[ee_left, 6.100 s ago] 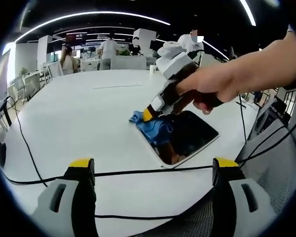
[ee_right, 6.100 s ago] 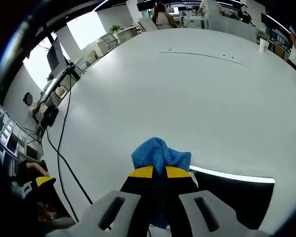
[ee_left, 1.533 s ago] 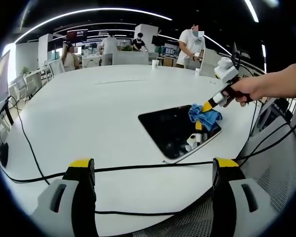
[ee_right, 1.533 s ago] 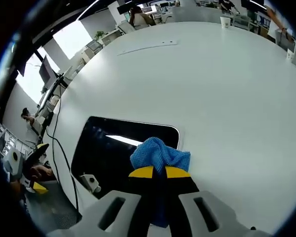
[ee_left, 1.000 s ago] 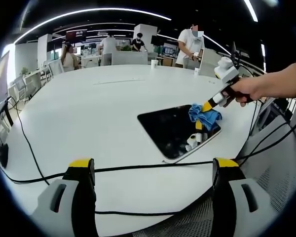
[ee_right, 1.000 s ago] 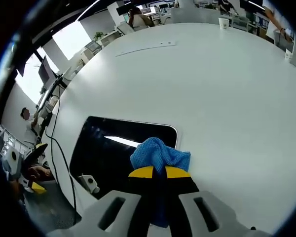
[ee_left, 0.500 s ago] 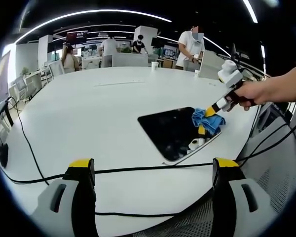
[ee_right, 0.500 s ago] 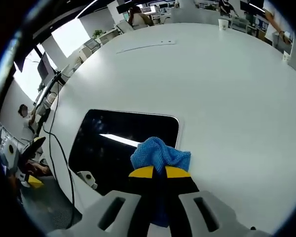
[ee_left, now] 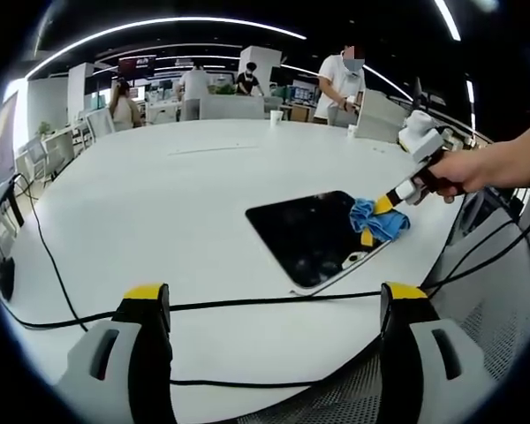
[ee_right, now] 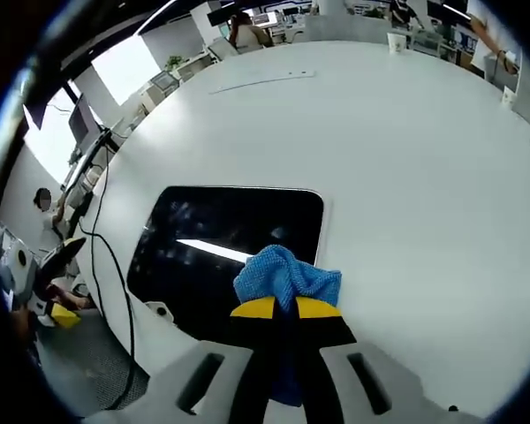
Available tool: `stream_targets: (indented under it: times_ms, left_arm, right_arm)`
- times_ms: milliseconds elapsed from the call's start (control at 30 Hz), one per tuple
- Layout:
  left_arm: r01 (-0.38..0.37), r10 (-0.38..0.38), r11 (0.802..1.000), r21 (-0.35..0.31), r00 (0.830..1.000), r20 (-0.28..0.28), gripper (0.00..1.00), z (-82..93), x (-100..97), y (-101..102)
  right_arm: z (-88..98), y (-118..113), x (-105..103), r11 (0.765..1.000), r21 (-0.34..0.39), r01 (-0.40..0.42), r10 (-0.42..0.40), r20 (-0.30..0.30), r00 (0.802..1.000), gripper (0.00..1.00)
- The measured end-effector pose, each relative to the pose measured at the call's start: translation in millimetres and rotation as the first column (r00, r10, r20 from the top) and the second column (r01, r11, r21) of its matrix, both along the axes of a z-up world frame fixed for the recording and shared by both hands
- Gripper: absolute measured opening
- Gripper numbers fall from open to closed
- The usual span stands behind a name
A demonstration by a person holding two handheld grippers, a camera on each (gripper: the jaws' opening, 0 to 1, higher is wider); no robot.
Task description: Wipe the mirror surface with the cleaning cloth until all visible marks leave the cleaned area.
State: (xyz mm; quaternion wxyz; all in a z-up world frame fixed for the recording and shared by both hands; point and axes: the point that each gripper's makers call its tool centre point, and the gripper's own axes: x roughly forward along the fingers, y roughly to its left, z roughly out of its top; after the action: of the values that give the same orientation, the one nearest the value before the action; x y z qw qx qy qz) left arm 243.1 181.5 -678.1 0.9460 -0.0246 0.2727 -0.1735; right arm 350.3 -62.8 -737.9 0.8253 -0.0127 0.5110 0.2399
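Mirror (ee_left: 314,231) lies flat on the white table (ee_left: 159,203), near its edge, dark and reflective. Blue cloth (ee_left: 378,221) sits at the mirror's right rim; in my right gripper view the cloth (ee_right: 285,277) is bunched over the mirror (ee_right: 221,238). Right gripper (ee_right: 286,307) clamped on the cloth, held by a hand (ee_left: 464,172). Left gripper (ee_left: 275,296) hangs back with jaws wide apart, holding nothing. A black cable (ee_left: 247,307) crosses the table before it.
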Motion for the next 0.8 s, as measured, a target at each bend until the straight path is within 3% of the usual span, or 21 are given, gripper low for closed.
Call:
stream_targets:
  times_ms: [800]
  left_arm:
    - [0.010,-0.010,1.000,0.000,1.000,-0.003,0.98,-0.6,-0.3,-1.7]
  right_arm:
    - [0.2,-5.3,-31.3,0.999,0.017,0.035,-0.035,0.002,0.999,0.00]
